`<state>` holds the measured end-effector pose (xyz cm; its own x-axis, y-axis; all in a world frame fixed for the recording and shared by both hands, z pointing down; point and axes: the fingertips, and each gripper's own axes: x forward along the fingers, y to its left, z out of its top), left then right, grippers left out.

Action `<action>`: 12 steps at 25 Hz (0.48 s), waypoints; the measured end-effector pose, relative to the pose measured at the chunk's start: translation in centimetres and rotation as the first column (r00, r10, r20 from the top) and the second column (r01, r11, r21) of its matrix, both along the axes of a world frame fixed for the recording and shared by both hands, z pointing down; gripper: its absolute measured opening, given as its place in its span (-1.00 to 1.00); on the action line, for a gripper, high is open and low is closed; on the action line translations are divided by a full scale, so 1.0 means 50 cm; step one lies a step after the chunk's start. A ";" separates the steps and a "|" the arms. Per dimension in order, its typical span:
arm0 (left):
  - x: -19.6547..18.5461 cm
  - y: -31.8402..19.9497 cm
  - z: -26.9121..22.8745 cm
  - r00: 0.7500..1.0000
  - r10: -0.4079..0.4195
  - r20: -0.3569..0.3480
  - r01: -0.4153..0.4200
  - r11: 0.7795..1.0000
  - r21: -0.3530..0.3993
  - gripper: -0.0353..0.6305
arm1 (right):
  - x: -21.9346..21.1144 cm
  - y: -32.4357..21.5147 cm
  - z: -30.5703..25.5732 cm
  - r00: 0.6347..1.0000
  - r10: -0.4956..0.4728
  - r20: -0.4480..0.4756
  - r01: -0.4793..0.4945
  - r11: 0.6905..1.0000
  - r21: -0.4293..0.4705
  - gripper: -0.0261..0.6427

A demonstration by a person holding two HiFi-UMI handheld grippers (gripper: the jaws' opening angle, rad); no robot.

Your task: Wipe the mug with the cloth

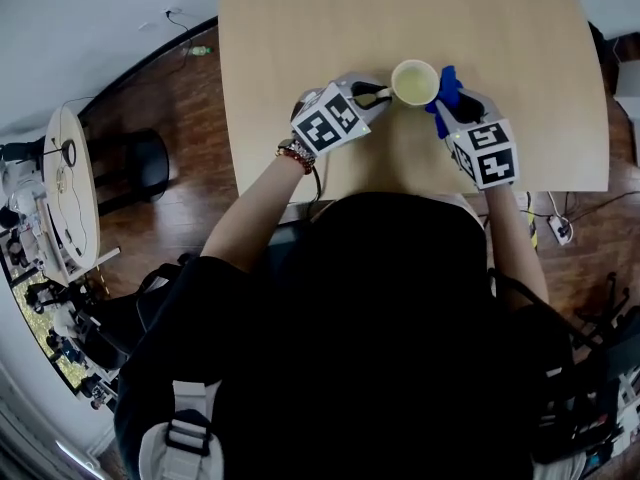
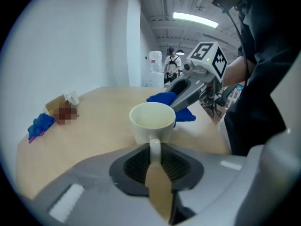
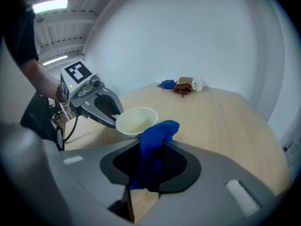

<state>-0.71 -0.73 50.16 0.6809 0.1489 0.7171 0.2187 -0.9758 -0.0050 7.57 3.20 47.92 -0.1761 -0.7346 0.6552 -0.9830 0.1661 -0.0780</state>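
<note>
On the table [image 1: 500, 28]: a cream mug [image 1: 414, 82] is seen upright near the front edge, between the two grippers, mouth upward.
Left gripper [image 1: 372, 95]: its jaws are closed on the mug's handle [image 2: 154, 147], which is seen pinched edge-on between the pads in the left gripper view.
Right gripper [image 1: 452, 108]: its jaws are clamped on a blue cloth [image 3: 153, 147], which is bunched between them and sticks out past the tips.
Cloth against mug: the free end of the cloth is held at the side of the mug opposite the handle, about level with the rim. Whether the two are touching cannot be settled.
Mug's base: it is hidden behind the gripper bodies in both gripper views, so contact with the tabletop cannot be told.
Far end of the table: a white cup [image 3: 197, 84], a brown rag [image 3: 182, 89] and a blue bundle [image 3: 166, 84] are grouped together — well apart from the mug being handled.
Person: a black top is worn, and bracelets [image 1: 296, 155] are seen on the left wrist.
</note>
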 end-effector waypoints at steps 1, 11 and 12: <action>-0.001 0.005 -0.002 1.000 -0.002 0.000 0.002 1.000 -0.020 -0.69 | 0.001 -0.001 0.009 1.000 -0.008 -0.003 0.008 1.000 -0.005 -0.59; -0.010 0.049 -0.010 0.996 -0.074 0.052 0.082 0.985 -0.152 -0.69 | -0.003 -0.004 0.073 0.998 -0.054 -0.041 0.051 0.996 -0.079 -0.60; -0.010 0.053 -0.008 0.994 -0.090 0.055 0.098 0.981 -0.168 -0.69 | -0.002 -0.003 0.065 0.999 -0.045 -0.018 0.044 0.997 -0.059 -0.60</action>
<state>-1.22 1.94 49.75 0.6639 0.2082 0.7183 0.1220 -0.9777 0.1707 7.50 3.06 51.18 -0.1948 -0.6863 0.7008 -0.9761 0.2056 -0.0699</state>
